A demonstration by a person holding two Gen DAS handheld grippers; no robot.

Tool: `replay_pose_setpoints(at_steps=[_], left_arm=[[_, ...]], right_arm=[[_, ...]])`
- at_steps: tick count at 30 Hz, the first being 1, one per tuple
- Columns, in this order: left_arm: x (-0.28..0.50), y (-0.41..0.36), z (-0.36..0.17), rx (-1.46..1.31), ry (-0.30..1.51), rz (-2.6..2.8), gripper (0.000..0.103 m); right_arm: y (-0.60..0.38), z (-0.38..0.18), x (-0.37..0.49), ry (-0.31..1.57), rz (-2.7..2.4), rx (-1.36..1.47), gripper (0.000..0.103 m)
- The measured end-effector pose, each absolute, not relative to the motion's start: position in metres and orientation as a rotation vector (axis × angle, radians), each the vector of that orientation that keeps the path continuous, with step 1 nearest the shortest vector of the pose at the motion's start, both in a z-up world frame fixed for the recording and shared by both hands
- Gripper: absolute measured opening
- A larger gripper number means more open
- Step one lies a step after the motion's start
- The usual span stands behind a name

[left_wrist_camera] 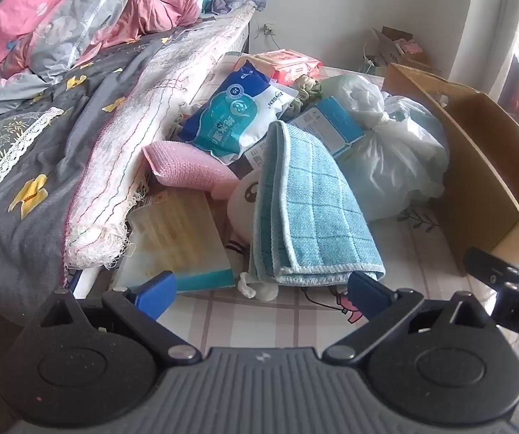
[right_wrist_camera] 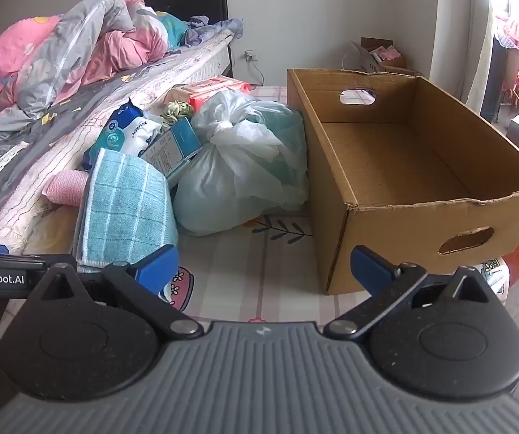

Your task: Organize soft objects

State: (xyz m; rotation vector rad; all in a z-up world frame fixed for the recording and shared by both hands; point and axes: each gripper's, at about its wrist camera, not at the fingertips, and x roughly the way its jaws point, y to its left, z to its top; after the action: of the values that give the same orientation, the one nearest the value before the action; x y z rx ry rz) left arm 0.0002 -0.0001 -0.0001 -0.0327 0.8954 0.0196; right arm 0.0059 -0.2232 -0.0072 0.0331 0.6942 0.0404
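Observation:
A pile of soft things lies on the floor mat beside the bed. A folded blue checked cloth drapes over a white plush toy. A pink sponge cloth lies to its left. Behind are a blue wipes pack, a tied plastic bag and a pink pack. My left gripper is open and empty, just in front of the blue cloth. My right gripper is open and empty, between the pile and the cardboard box.
The bed with crumpled quilts borders the pile on the left. A flat yellow package lies under the bed edge. A small box of items stands by the far wall. Curtains and a window are at the right.

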Motion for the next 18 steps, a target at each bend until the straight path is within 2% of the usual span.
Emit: replay_pose_setpoints(at_steps=[18], left_arm=[[0.005, -0.002, -0.010, -0.029, 0.928, 0.001, 0.101]], right_arm=[[-0.218, -0.014, 0.015, 0.732, 0.030, 0.001, 0.102]])
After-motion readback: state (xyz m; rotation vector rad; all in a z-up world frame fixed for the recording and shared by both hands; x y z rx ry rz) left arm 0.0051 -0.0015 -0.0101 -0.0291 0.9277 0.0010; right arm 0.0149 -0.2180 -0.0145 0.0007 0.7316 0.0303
